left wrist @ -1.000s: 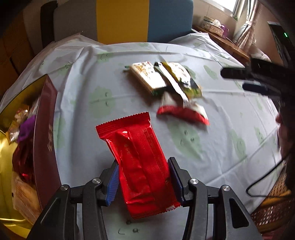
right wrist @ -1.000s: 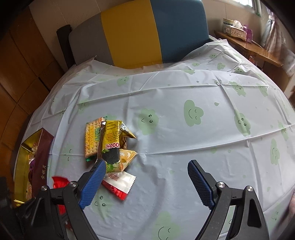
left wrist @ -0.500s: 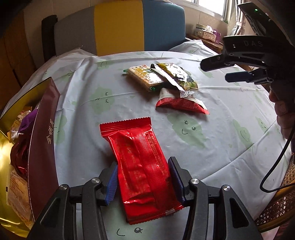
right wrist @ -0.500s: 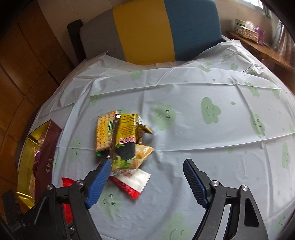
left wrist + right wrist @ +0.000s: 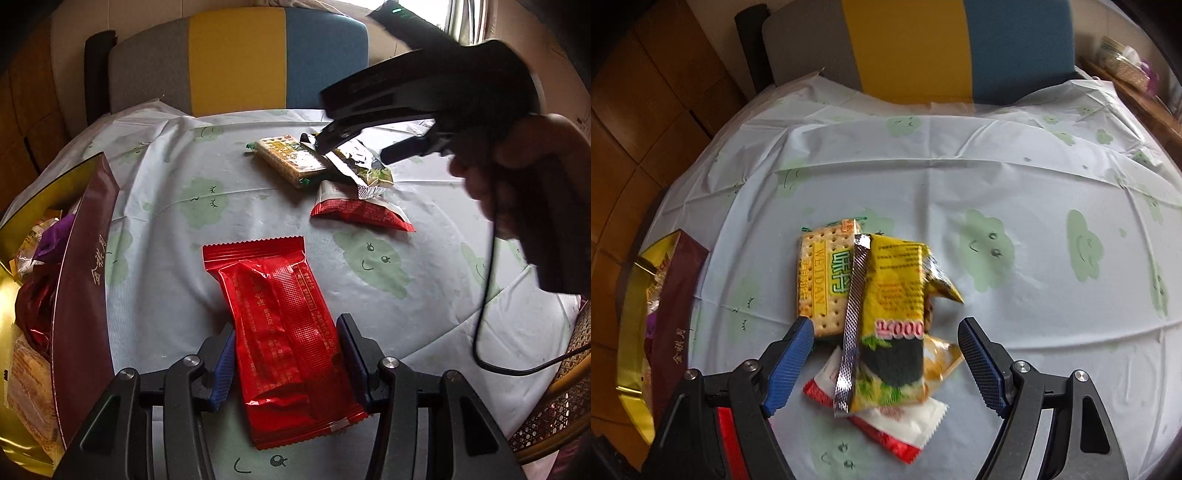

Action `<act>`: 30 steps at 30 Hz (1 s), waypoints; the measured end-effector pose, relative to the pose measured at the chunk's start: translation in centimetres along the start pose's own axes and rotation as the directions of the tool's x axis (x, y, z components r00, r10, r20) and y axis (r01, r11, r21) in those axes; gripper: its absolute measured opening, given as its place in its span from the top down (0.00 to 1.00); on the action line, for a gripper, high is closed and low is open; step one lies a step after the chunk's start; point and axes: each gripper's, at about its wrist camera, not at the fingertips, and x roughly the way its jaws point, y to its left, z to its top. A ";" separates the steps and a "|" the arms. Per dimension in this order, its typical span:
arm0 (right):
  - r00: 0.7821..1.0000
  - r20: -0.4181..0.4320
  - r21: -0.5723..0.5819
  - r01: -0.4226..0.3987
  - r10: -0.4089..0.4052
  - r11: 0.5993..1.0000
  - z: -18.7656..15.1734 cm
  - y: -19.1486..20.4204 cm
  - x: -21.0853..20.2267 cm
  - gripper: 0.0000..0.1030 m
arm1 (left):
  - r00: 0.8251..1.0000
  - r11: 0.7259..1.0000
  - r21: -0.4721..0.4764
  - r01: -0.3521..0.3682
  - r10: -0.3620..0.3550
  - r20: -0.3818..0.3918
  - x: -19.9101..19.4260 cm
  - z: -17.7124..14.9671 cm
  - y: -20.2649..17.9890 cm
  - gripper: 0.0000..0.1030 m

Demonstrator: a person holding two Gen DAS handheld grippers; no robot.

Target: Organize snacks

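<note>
My left gripper (image 5: pixel 286 350) is shut on a long red snack packet (image 5: pixel 280 325) and holds it over the tablecloth. My right gripper (image 5: pixel 886 343) is open, straddling a small pile of snacks: a yellow-green packet with a silver seam (image 5: pixel 890 317), a cracker pack (image 5: pixel 822 280) under its left side, and a red-and-white packet (image 5: pixel 897 428) beneath. The same pile shows in the left wrist view (image 5: pixel 332 173), with the right gripper above it.
A gold-lined maroon box (image 5: pixel 77 280) holding several snacks stands at the left; it also shows in the right wrist view (image 5: pixel 677 332). A grey, yellow and blue chair back (image 5: pixel 923 48) stands behind the table. A cable (image 5: pixel 491 314) hangs from the right hand.
My right gripper has moved forward and down over the snack pile, which now lies between its open fingers. My left gripper still holds the red packet and has shifted slightly.
</note>
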 end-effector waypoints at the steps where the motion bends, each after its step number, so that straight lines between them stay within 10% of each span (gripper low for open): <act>1: 1.000 -0.016 -0.015 -0.001 0.001 1.000 0.1 0.1 0.3 0.62 | 1.000 1.000 -0.001 0.002 -0.002 0.001 0.0 0.0 0.0 0.50; 11: 0.980 -0.088 -0.179 0.160 -0.178 0.971 -3.9 -3.2 -2.1 0.74 | 1.000 1.000 -0.006 0.014 -0.014 0.014 -0.2 -0.3 0.2 0.50; 18: 0.991 -0.099 -0.124 0.077 -0.090 0.989 -6.3 -5.2 -2.3 0.69 | 1.000 1.000 -0.005 0.007 -0.007 0.016 -0.2 -0.3 0.1 0.50; 30: 0.983 -0.057 -0.239 0.159 -0.177 0.958 -7.3 -3.7 -2.0 0.65 | 1.000 1.000 -0.020 -0.024 0.024 -0.006 -0.3 0.1 -0.2 0.52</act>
